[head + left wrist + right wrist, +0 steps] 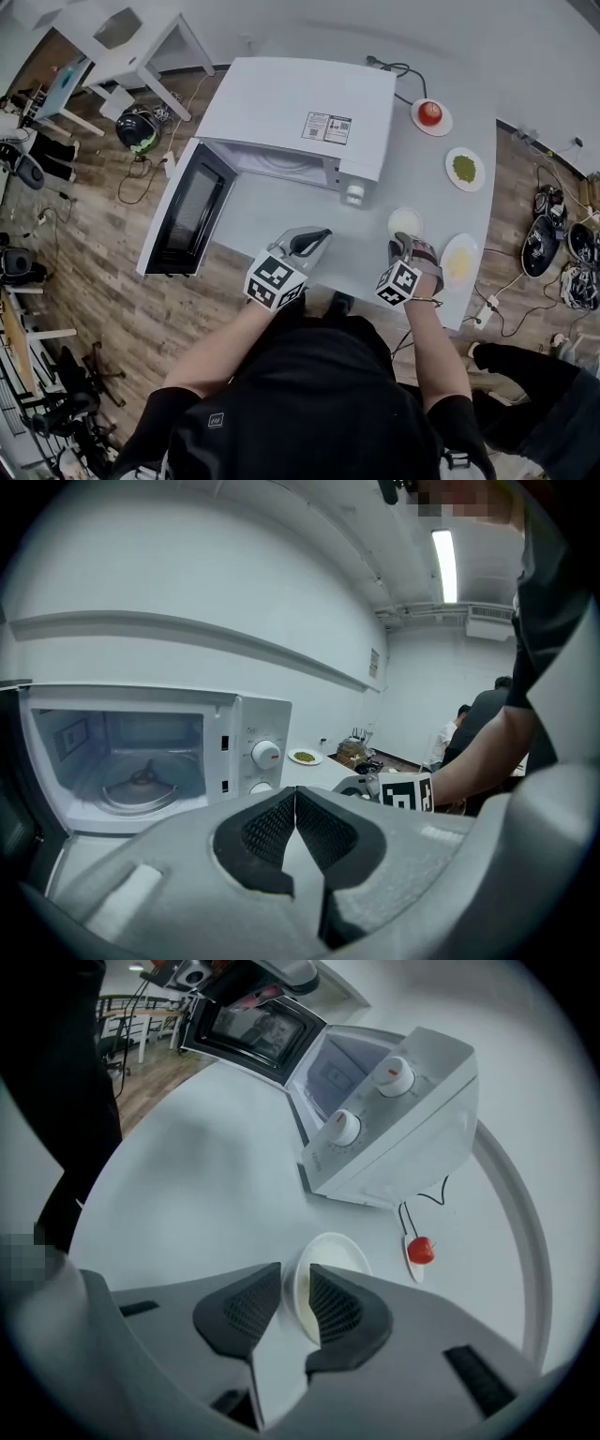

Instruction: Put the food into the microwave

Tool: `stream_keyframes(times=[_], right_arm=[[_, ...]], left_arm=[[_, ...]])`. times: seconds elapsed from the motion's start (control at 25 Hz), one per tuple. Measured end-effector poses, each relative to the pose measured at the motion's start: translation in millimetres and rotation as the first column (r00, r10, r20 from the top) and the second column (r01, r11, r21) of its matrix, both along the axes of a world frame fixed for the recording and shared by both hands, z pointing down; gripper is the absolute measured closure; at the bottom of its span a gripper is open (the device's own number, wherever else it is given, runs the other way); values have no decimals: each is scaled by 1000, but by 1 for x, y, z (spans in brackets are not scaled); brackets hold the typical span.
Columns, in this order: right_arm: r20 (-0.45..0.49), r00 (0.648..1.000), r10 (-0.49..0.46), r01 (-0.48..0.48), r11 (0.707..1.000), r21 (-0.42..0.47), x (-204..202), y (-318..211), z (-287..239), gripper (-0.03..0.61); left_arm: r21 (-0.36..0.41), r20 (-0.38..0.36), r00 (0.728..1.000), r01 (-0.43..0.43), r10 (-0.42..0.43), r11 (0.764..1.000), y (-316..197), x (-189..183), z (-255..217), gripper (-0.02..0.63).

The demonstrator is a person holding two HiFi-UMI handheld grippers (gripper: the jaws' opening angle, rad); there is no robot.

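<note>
We are at the start of the job. The microwave (291, 108) stands on the white table (281, 220), and its door (187, 211) hangs wide open on the left. So the door part is done. Inside, the glass tray (141, 785) is bare. No food is in there yet.

All the food is on the right side of the table. The plate with the red tomato (431, 114) is far away, by the wall. The plate with green food (464, 169) is a bit nearer. The plate with yellow food (459, 262) is near us, at the table's edge. The small white plate (405, 222) lies just in front of the microwave's knobs. We cannot tell what is on it.

Our right gripper (401, 246) points down at the small white plate. Its jaws are spread apart, and the near rim of that plate sits in the gap between them. The pads do not seem to squeeze it yet. Our left gripper (317, 239) hangs over the table in front of the open microwave. Its jaws are pressed together with nothing in them.

We think what is left is to pinch the plate, lift it, carry it left and set it on the glass tray.
</note>
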State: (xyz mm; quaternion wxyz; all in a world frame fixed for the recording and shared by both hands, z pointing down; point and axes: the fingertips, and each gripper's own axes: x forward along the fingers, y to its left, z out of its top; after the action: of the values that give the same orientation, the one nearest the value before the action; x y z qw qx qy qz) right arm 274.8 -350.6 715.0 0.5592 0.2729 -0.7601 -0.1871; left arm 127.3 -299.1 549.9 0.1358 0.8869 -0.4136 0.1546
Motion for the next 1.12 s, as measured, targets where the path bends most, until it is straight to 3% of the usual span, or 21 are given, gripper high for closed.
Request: stream_keyframes(times=[0.28,0.44,0.64,0.92,1.12], right_arm=[[-45,999,-23,23,1000,1,0,-1,-1,499],[-57,998,-6,6,1000,7,-5,0,-6,505],[-47,999,24,-22,999,29,-32,6,-22,514],[-5,1000,18,-18,998,67,-79,31,-48,517],[-16,1000,-15,16,996,88,-106,52,-60,517]], left_arm=[[-40,-53,992,111,-113,993,21,-47,-2,604],[-28,-49,991,121,-123,992,14,-67,-4,604],[6,-50,996,73,-73,997,11,-85,-26,604],[111,-19,999,-43,45,993,15,-99,-65,604],[117,-21,996,-78,81,990,16,-113,-64,604]])
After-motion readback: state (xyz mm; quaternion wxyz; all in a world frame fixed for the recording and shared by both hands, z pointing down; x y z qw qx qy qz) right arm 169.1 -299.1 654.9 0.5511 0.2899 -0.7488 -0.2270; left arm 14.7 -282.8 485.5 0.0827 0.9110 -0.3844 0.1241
